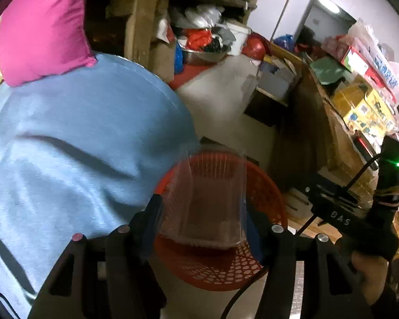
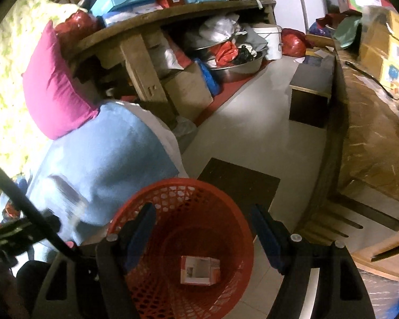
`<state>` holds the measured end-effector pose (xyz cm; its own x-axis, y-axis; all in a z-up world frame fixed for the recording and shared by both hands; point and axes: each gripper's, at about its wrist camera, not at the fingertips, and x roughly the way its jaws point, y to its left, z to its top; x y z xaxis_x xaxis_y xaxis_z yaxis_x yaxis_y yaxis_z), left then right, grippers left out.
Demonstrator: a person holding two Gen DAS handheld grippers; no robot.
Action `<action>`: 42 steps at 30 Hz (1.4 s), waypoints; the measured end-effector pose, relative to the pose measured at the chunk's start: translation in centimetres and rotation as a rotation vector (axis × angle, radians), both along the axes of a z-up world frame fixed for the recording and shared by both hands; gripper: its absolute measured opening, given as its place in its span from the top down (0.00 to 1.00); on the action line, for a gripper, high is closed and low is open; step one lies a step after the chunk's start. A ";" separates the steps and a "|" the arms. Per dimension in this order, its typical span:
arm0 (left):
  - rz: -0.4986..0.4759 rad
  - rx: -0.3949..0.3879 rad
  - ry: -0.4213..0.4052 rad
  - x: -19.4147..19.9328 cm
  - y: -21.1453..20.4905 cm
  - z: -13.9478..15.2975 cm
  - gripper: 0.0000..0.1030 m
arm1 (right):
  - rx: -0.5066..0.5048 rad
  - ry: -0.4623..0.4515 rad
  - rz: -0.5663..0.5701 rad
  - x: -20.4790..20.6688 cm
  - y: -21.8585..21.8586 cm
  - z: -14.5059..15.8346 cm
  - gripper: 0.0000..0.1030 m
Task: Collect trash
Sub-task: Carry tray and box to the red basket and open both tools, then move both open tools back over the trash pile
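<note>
My left gripper [image 1: 203,210] is shut on a clear plastic cup [image 1: 204,199] and holds it above the red mesh waste basket [image 1: 268,194] on the floor. In the right wrist view my right gripper [image 2: 202,215] is open and empty, directly over the same basket [image 2: 151,199]. A small white and red carton [image 2: 199,269] lies on the basket's bottom. The right gripper's body also shows at the right of the left wrist view, beside the basket.
A bed with a blue blanket [image 2: 106,154] and a pink pillow [image 2: 53,87] lies left of the basket. A wooden table [image 2: 372,138] with boxes stands at the right. A cluttered shelf [image 2: 173,13] is at the back. A dark mat [image 2: 239,180] lies on the floor.
</note>
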<state>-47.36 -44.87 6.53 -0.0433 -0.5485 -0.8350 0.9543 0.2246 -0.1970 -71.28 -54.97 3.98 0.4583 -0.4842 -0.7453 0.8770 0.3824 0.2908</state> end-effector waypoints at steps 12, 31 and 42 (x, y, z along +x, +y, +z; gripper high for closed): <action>0.051 -0.015 0.026 1.8 1.2 0.9 0.27 | 0.010 -0.020 0.004 0.4 0.0 0.0 0.25; 0.493 -0.148 0.035 16.6 17.6 2.9 0.27 | -0.073 -0.016 0.330 15.7 6.4 4.7 0.24; 1.003 -0.136 -0.125 28.4 34.8 2.4 0.27 | -0.142 -0.029 0.545 23.7 12.2 7.8 0.24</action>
